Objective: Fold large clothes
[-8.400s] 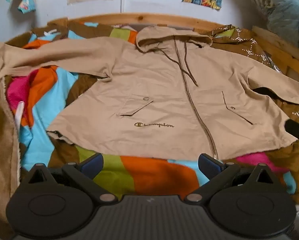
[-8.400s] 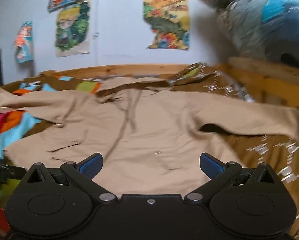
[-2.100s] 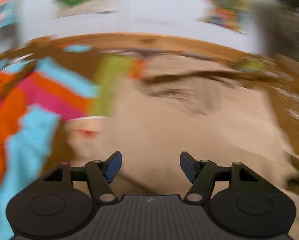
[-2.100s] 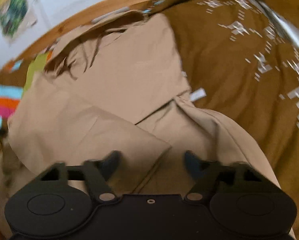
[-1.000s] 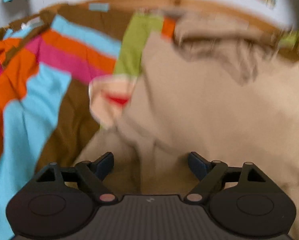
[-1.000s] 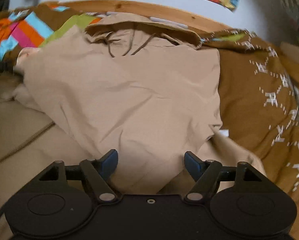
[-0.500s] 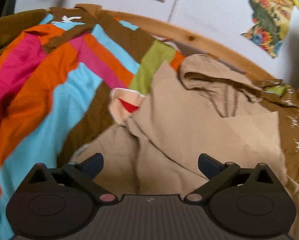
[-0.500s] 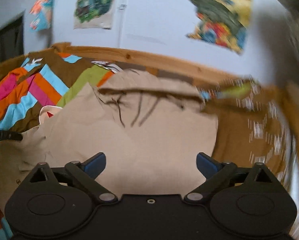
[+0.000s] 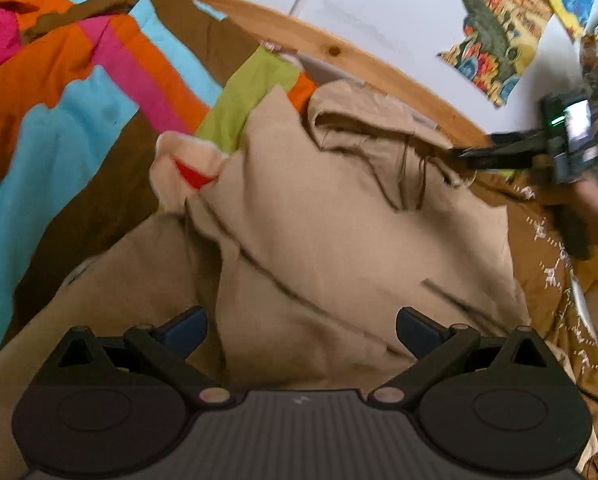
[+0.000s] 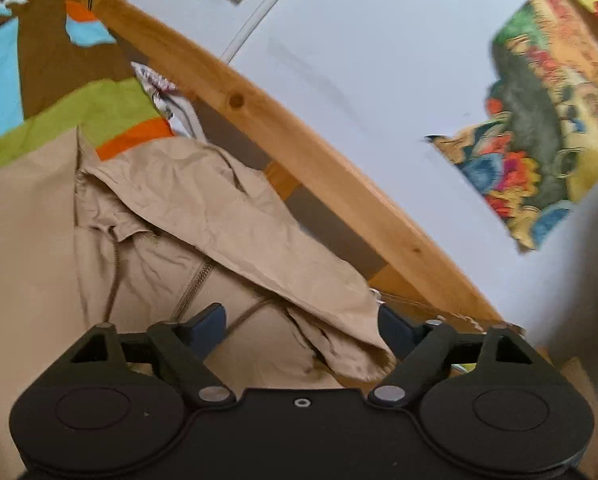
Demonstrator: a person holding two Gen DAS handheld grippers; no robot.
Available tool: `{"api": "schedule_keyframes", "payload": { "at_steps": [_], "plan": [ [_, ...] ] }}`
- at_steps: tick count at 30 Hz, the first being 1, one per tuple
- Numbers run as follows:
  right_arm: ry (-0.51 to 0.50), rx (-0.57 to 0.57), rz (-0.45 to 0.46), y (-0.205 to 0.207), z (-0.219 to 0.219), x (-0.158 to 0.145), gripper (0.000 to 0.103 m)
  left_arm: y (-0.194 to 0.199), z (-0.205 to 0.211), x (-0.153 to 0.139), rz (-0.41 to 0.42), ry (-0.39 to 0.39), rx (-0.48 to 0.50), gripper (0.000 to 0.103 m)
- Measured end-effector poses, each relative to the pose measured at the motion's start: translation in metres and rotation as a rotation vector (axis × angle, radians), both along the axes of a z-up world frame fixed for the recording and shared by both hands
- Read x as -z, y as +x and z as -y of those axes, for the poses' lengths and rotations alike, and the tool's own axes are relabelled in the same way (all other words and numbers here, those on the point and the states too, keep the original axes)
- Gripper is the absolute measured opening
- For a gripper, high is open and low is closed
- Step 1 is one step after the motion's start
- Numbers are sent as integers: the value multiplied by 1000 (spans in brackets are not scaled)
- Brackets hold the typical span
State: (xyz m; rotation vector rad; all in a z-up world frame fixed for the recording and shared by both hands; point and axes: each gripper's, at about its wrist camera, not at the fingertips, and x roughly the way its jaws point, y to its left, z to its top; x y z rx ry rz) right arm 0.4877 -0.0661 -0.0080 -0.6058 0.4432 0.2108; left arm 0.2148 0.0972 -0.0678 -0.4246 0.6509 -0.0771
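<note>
Where the bedding spreads out in brown, orange, pink, turquoise and green blocks, the striped blanket [image 9: 79, 112] covers the bed up to the curved wooden headboard [image 9: 363, 64], and the tan hooded jacket [image 9: 339, 240] lies on top of it. The jacket's long axis runs from the near edge of the left wrist view toward the headboard, hood end farthest away, hem end nearest the camera. Its sides are turned in over the body, so the cloth sits in overlapping layers with a slanted crease across the middle.

The left gripper [image 9: 299, 326] hangs over the lower part of the jacket, its fingers spread wide with nothing between them; the cloth lies beneath and ahead of them.

The right gripper [image 10: 301, 320] is at the hood [image 10: 235, 216], fingers also parted and holding nothing. The hood's rumpled edge, the zipper top and a drawstring [image 10: 113, 280] lie in the gap between the two blue fingertips [image 10: 207, 326]; whether the tips touch the fabric cannot be told.
</note>
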Motion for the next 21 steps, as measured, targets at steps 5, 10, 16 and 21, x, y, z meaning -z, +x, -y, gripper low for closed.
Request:
{"api": "schedule_keyframes", "payload": {
  "at_steps": [5, 10, 16, 21],
  "plan": [
    [7, -64, 60, 31, -7, 25, 54, 28, -9, -15, 92, -8, -21, 102],
    [106, -98, 23, 32, 4, 30, 9, 89, -16, -41, 154, -33, -52, 102],
    [132, -166, -7, -14, 19, 28, 6, 173, -6, -60, 204, -34, -67, 100],
    [135, -202, -55, -52, 21, 37, 6, 237, 14, -79, 236, 24, -3, 100]
  ]
}}
